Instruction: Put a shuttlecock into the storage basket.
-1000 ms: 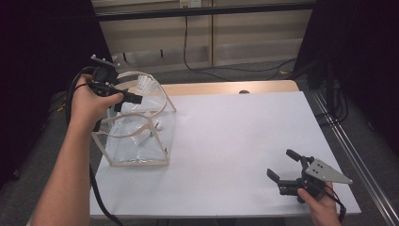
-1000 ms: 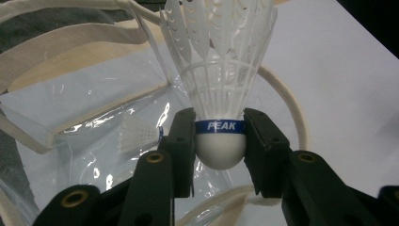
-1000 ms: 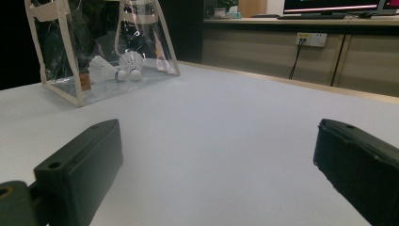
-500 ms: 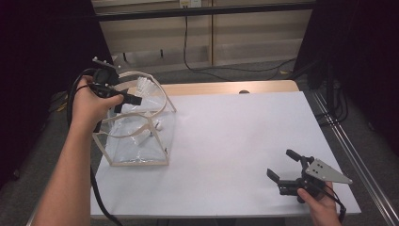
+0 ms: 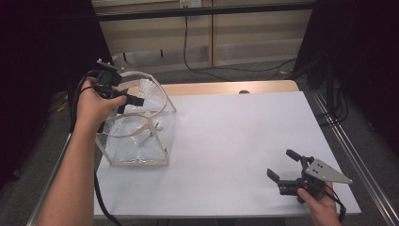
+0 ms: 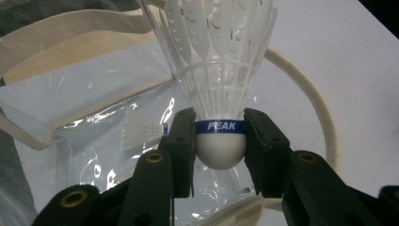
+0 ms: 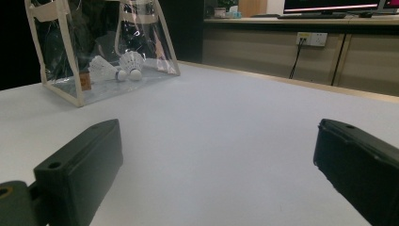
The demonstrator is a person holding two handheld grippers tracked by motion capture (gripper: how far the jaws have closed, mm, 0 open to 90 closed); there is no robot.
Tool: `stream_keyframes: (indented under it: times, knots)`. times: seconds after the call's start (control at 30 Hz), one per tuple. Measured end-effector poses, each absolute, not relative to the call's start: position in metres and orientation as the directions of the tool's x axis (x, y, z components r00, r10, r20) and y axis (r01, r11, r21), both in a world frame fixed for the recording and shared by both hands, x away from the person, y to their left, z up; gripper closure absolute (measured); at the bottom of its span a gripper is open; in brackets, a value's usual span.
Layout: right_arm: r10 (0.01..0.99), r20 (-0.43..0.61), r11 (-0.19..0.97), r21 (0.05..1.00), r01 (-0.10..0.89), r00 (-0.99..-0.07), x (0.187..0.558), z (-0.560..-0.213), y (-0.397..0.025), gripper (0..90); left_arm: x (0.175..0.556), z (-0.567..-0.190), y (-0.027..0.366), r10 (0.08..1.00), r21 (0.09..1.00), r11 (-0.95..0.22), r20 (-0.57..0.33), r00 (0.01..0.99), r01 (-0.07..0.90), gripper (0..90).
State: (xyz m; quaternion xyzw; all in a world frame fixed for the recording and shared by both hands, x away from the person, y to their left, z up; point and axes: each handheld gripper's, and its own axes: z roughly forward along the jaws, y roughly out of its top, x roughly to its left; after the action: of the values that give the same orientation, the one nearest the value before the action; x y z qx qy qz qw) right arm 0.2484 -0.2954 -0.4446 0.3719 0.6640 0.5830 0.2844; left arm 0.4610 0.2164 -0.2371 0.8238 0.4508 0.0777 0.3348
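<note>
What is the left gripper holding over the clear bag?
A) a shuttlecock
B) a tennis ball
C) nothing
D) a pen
A: in the left gripper view, the left gripper is shut on a white feathered shuttlecock, its jaws pressing the cork base on both sides, above the open bag.

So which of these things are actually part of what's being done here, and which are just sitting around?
Part of the job:
- left gripper, shut on a shuttlecock
- clear bag under it
- two shuttlecocks already lying inside the bag

Just there:
- right gripper, open, resting low near the table's corner
- white table
- cables on the floor behind
</note>
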Motion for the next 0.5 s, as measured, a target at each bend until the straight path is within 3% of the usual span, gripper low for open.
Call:
stream_keyframes:
  times: [0.5]
  knots:
    - [0.827, 0.051, 0.050, 0.985, 0.162, -0.560, 0.2486, -0.4447, -0.2957, 1.5, 0.4628, -0.2428, 0.2168, 0.794, 0.616, -0.375, -0.173, 0.583, 0.693, 65.4]
